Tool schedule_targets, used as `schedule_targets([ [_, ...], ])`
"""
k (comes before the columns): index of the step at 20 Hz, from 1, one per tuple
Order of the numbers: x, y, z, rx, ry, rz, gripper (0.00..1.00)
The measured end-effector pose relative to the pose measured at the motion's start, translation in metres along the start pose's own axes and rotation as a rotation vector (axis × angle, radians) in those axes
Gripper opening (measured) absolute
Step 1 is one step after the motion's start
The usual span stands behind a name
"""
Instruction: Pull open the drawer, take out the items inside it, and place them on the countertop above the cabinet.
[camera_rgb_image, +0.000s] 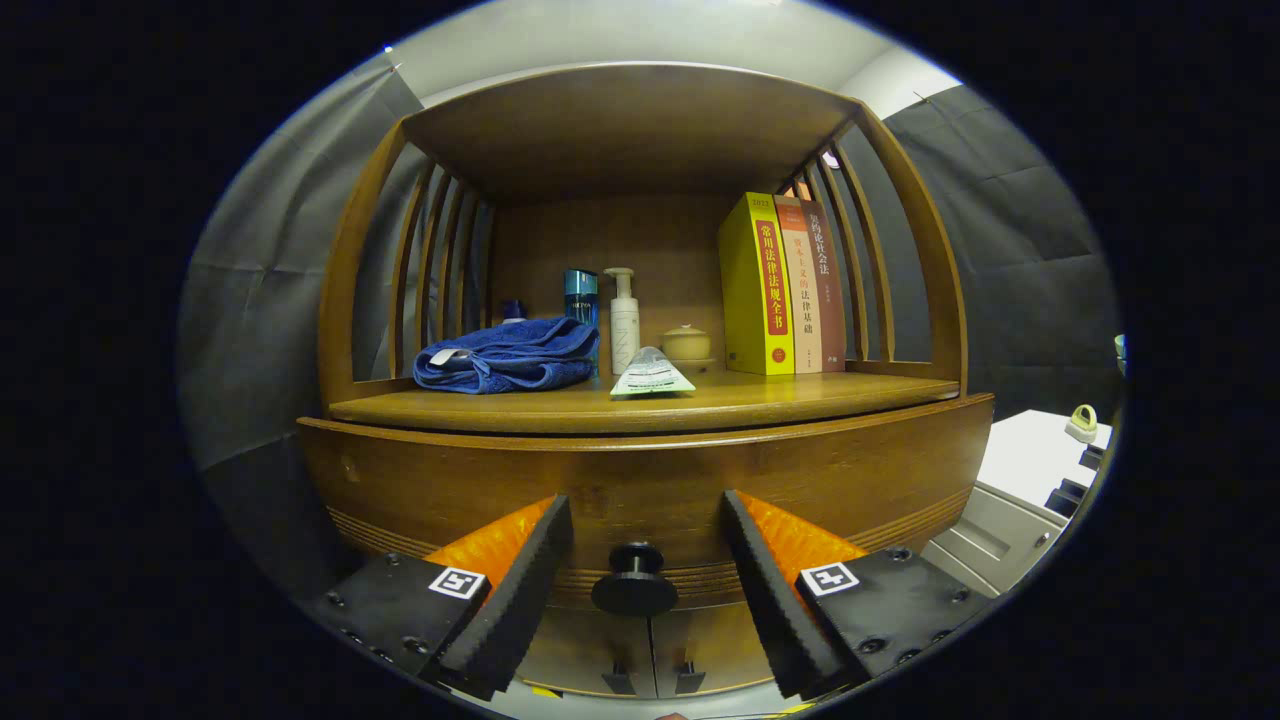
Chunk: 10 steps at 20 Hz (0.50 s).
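Now gripper open, fingers flanking drawer knob pointing toward gripper.

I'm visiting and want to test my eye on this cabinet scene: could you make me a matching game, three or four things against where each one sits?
Things:
1. towel
2. books
3. knob
4. tube

Places:
A. between the open fingers of the gripper
B. upright at the right end of the shelf
C. folded at the left end of the shelf
D. lying near the shelf's front edge, ahead of the pump bottle

Pairs: 1-C, 2-B, 3-A, 4-D
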<state>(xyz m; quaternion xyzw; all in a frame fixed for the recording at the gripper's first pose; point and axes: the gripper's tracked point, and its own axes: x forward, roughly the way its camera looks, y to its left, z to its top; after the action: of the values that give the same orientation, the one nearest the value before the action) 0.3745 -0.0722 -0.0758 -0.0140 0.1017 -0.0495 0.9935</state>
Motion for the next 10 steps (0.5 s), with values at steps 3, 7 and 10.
schedule_targets([
  [3, 0.011, 0.002, 0.000, 0.002, 0.005, 0.000, 0.99],
  [7, 0.013, 0.002, -0.002, -0.009, 0.002, 0.000, 0.99],
  [10, 0.013, 0.004, -0.001, -0.019, 0.015, -0.001, 0.99],
])
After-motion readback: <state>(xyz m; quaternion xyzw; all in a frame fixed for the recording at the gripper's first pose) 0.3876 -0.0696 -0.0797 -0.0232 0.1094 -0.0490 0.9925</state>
